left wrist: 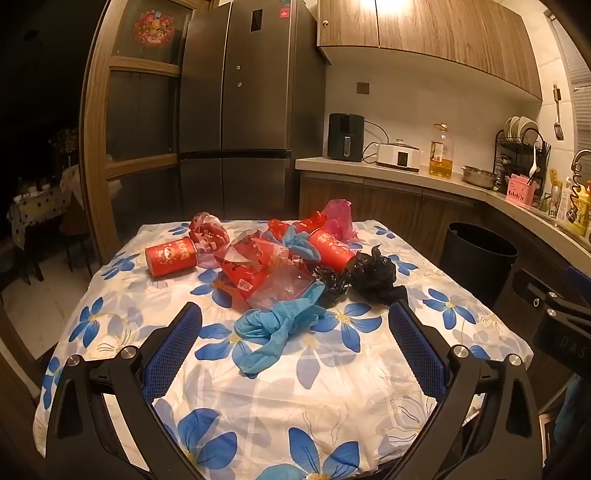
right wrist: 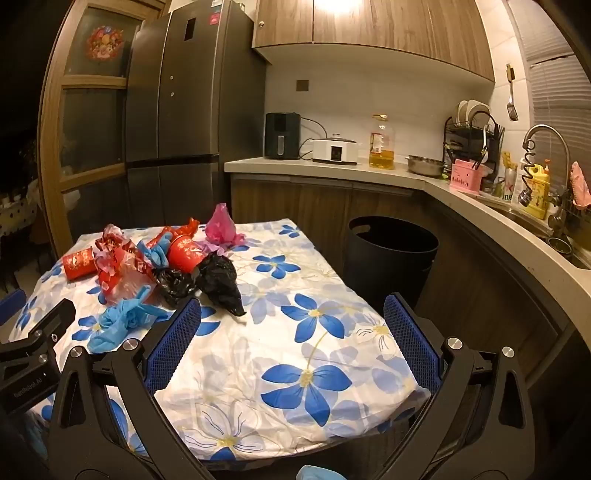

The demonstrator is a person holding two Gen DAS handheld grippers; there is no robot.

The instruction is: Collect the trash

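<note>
Crumpled trash heaps on the far half of a flower-cloth bench (left wrist: 122, 325): a knotted blue plastic bag (left wrist: 275, 326) nearest, two wadded black plastic bags (left wrist: 373, 273) right, red printed paper cups (left wrist: 170, 256) lying on their sides, a pink bag (left wrist: 338, 216) farthest. A round black bin (right wrist: 391, 254) stands open on the floor, right.

Both fisheye views were dim and warm-toned, lit mainly by a ceiling lamp (left wrist: 373, 5) that blew out to a white glare at the top edge above the wooden wall cabinets (left wrist: 424, 33). Light fell off sharply toward the left, where the room beyond the glass door (left wrist: 142, 118) sank into near black. Straight lines bowed strongly near the borders, and the corners were vignetted black. The flowered tablecloth (right wrist: 295, 332) was the brightest surface; detail looked soft and slightly smeared throughout.
</note>
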